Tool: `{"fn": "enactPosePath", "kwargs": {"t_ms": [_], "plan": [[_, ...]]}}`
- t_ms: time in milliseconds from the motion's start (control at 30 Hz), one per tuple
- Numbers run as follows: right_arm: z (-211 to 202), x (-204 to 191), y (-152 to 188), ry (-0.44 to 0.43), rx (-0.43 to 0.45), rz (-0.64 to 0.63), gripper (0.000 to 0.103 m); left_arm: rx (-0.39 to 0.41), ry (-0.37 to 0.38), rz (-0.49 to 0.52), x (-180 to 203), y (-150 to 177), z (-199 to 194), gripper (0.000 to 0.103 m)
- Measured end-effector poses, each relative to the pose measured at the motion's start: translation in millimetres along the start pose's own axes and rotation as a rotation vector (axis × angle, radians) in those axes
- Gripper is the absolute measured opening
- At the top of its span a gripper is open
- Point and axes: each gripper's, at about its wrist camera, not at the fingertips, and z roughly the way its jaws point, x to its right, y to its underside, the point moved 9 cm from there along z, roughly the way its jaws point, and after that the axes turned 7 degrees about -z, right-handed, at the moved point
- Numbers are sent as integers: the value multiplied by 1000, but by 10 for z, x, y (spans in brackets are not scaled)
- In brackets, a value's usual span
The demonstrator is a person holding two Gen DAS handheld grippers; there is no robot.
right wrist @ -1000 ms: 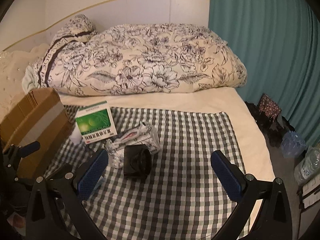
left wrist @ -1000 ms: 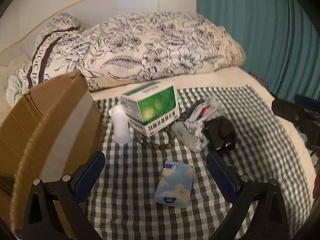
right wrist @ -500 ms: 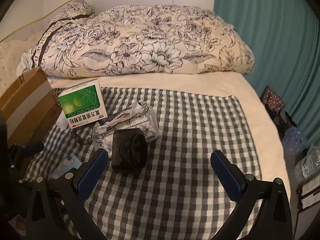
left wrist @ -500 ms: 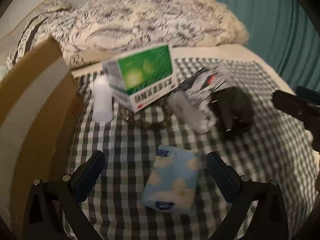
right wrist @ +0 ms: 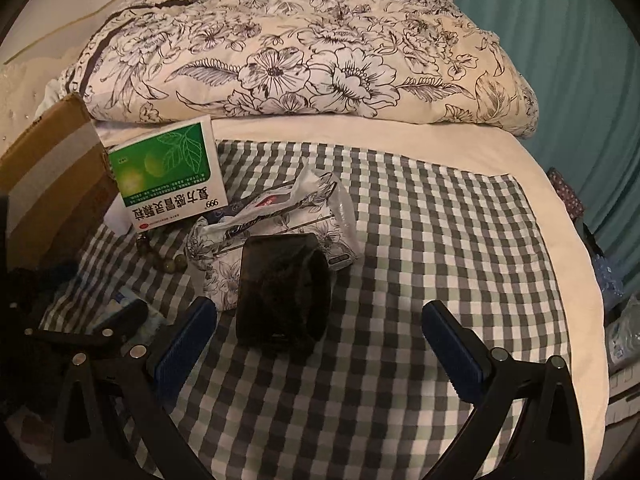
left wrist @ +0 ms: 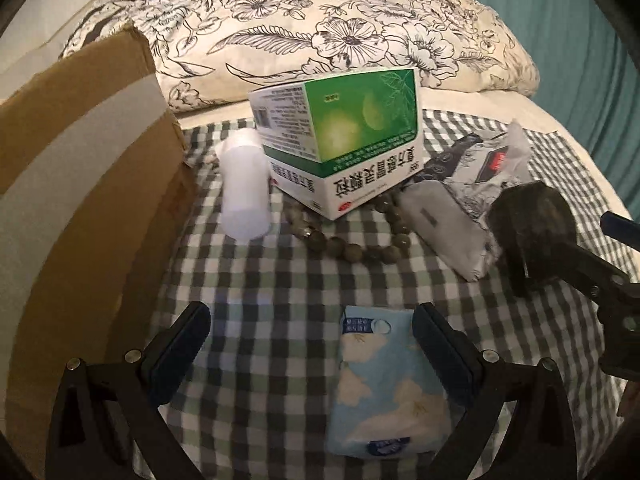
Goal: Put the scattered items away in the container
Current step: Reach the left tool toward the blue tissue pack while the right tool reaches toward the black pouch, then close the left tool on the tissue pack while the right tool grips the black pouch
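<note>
The blue tissue packet [left wrist: 384, 384] lies flat between the wide-open, empty jaws of the left gripper [left wrist: 312, 344], close against the right-hand finger, while the black pouch [right wrist: 284, 292] sits between the right gripper's [right wrist: 320, 344] equally spread, empty jaws, nearer its left finger. Ahead of both jaws crowd the green medicine box [left wrist: 344, 140], white bottle [left wrist: 244, 188], bead bracelet [left wrist: 352, 236] and floral tissue pack [right wrist: 272, 232]; the cardboard box [left wrist: 80, 184] stands left. All rest on a checked cloth [right wrist: 420, 240] over a bed, quilt [right wrist: 320, 60] behind.

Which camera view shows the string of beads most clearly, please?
The left wrist view shows it best: the string of beads lies in the open on the checked cloth, curving from under the green medicine box. The right wrist view shows only a few beads below that box, dark and partly hidden.
</note>
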Motion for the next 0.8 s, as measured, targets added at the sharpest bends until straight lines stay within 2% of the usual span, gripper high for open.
{"fn": "enactPosePath", "kwargs": {"t_ms": [133,333,367,400,433,500,533,600,633,667,800], "plan": [[126,-68,18,5,-22,-18,103,-1,-12,35,24,-8,-3,103],[241,-37,45,11,-36,21,102,-30,54,26,84,-2,6,84],[262,-31,58,4,-44,31,100,-33,58,28,96,0,7,82],[272,-24,70,2,-49,33,88,-36,65,26,108,-2,7,79],[275,-18,84,3,-52,32,71,-43,76,21,117,-2,7,77],[278,-6,111,11,-63,30,48,-56,96,11,131,2,8,69],[277,5,121,18,-65,29,48,-62,107,8,140,6,5,66],[267,7,142,6,-71,33,48,-63,125,15,175,12,-12,50],[259,10,147,3,-71,33,48,-60,127,26,199,18,-29,46],[238,12,153,2,-71,32,48,-56,129,35,219,26,-46,35],[143,27,164,-4,-59,39,48,-55,134,33,215,35,-64,30]]}}
